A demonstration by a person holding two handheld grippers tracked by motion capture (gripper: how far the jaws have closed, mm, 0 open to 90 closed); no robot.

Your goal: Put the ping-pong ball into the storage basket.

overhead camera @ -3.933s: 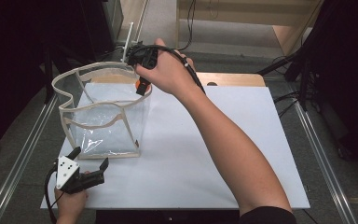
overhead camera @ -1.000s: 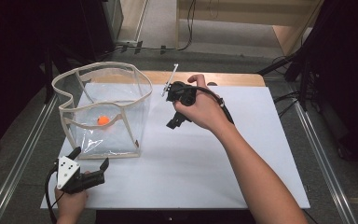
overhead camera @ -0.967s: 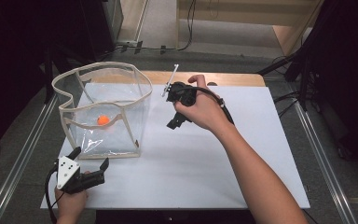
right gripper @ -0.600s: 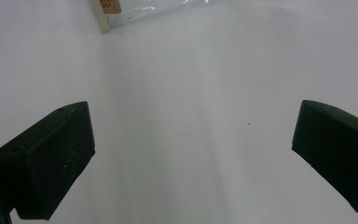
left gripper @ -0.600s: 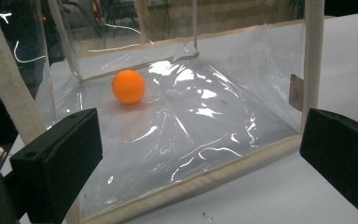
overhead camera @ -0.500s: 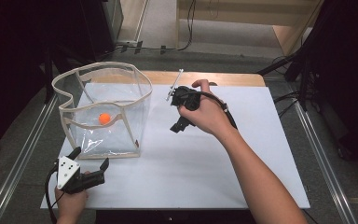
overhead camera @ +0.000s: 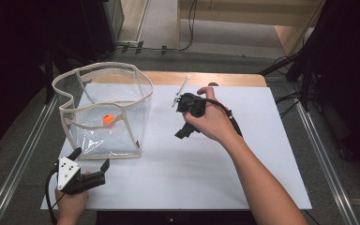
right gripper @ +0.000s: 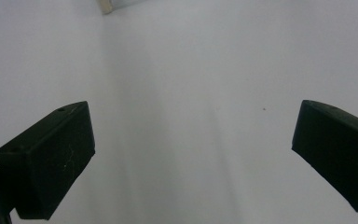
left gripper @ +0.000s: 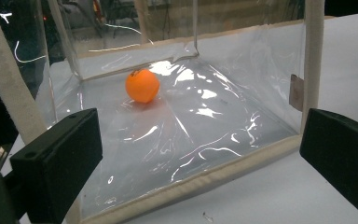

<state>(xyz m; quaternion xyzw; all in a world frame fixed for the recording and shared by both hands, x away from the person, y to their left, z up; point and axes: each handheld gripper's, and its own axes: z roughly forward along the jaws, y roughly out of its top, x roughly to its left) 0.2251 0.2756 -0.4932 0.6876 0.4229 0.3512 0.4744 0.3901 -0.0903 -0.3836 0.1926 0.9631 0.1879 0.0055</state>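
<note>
An orange ball point(overhead camera: 108, 119) point(left gripper: 142, 86) lies on the floor of a clear plastic bag with cream fabric edging point(overhead camera: 65, 119) point(left gripper: 186, 184), standing at the table's left. My left gripper point(overhead camera: 90, 161) point(left gripper: 200, 158) rests open on the table just in front of the bag, pointing at it, with nothing between its jaws. My right gripper point(overhead camera: 183, 133) point(right gripper: 193, 158) is held above the middle of the white table top point(overhead camera: 215, 173) point(right gripper: 205, 70), to the right of the bag, jaws open and empty, pointing down at the surface.
The table's wooden back strip point(overhead camera: 234, 78) shows beyond the white sheet. Metal rails point(overhead camera: 18, 159) run along both sides of the table. Cables lie on the floor behind.
The right gripper has left the bag's opening and moved right and toward me over the table. The orange ball, earlier at the gripper, now lies inside the bag. The left gripper has stayed put.
</note>
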